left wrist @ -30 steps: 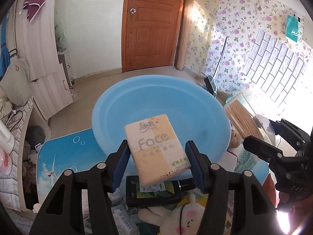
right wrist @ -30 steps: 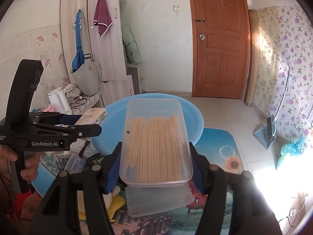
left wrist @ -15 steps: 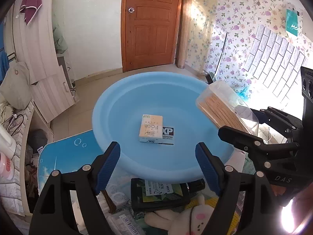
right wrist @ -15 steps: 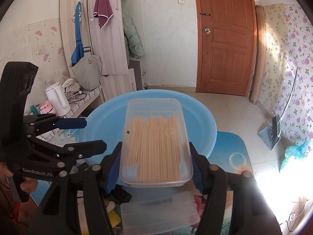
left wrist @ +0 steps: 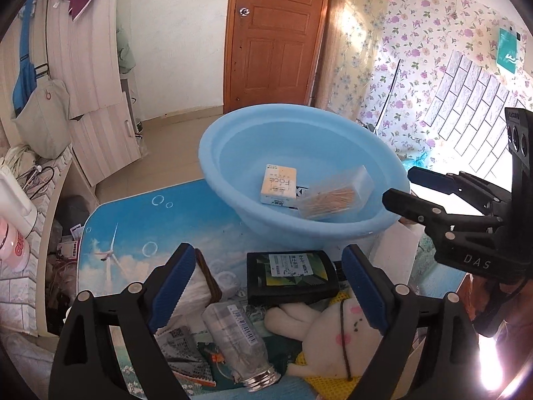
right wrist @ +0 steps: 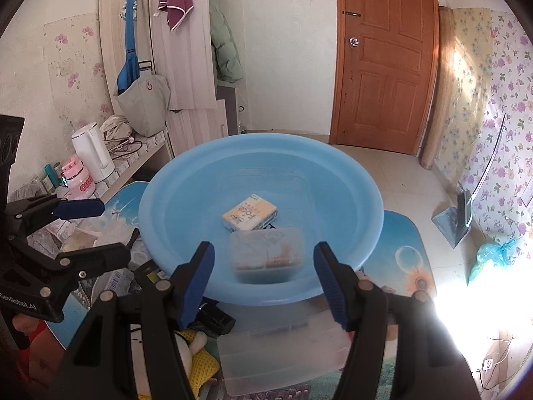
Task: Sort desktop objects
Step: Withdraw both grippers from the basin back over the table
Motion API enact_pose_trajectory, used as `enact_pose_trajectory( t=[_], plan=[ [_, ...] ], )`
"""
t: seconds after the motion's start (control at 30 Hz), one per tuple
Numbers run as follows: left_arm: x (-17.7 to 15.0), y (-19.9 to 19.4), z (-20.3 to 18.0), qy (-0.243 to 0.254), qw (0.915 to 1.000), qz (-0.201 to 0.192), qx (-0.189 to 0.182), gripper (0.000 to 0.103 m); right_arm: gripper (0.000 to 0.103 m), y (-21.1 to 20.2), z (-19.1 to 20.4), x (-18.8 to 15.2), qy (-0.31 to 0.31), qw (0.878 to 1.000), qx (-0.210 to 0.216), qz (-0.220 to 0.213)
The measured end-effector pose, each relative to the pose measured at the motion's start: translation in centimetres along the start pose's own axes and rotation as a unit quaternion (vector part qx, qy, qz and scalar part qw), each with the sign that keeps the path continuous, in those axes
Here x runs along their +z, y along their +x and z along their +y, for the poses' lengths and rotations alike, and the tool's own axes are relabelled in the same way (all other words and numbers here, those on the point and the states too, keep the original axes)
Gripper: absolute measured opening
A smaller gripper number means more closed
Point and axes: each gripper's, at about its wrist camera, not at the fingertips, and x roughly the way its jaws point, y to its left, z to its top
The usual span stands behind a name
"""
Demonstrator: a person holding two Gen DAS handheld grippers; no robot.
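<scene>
Desktop objects already sorted lie inside the round light-blue plastic basin (left wrist: 333, 230), centre of the left wrist view: a cream tissue pack printed "Face" (left wrist: 279, 185) on the basin floor, and a clear plastic box of wooden sticks (left wrist: 334, 196) touching its right side, tilted against the basin wall. In the right wrist view the box (right wrist: 266, 253) appears blurred, at the near wall of the basin.

Left gripper (left wrist: 266, 286), lower centre: blue-padded jaws opening, nothing between them. Below it lie a black rectangular case with a green label (left wrist: 289, 278), a clear jar with a barcode (left wrist: 236, 343) on its side, and a cream plush rabbit (left wrist: 333, 333).

Right gripper (right wrist: 263, 283), lower centre of its view: jaws opening, pads clear of the box.
</scene>
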Motion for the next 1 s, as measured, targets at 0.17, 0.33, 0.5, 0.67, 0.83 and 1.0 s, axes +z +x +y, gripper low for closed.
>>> enact_pose_trajectory(
  t=[0.17, 0.33, 0.5, 0.67, 0.83, 1.0],
  plan=[
    [-1.6, -0.7, 0.2, -0.006, 0.9999, 0.007, 0.005, 0.089, 0.062, -1.6, 0.3, -0.6, 0.000, 1.000, 0.003, -0.007],
    [-3.5, -0.6, 0.8, -0.015, 0.9996, 0.022, 0.011, 0.093, 0.062, -2.7, -0.1, -2.0, 0.009, 1.000, 0.001, -0.002],
    [-5.5, -0.2, 1.6, -0.032, 0.9983, 0.048, 0.013, 0.094, 0.062, -3.1, -0.7, -3.8, 0.024, 1.000, 0.002, 0.011],
    [-6.7, -0.6, 1.9, -0.031, 0.9979, 0.052, 0.024, 0.096, 0.063, -3.1, -0.5, -5.4, 0.028, 0.999, 0.012, 0.028],
    [-6.8, -1.0, 1.7, -0.020, 0.9979, 0.047, 0.041, 0.102, 0.063, -3.6, 0.4, -6.0, 0.013, 1.000, 0.023, 0.018],
    [-7.1, -1.6, 1.6, -0.012, 0.9990, 0.030, 0.031, 0.103, 0.062, -3.7, 0.5, -5.9, 0.014, 0.999, 0.026, 0.021]
  ],
)
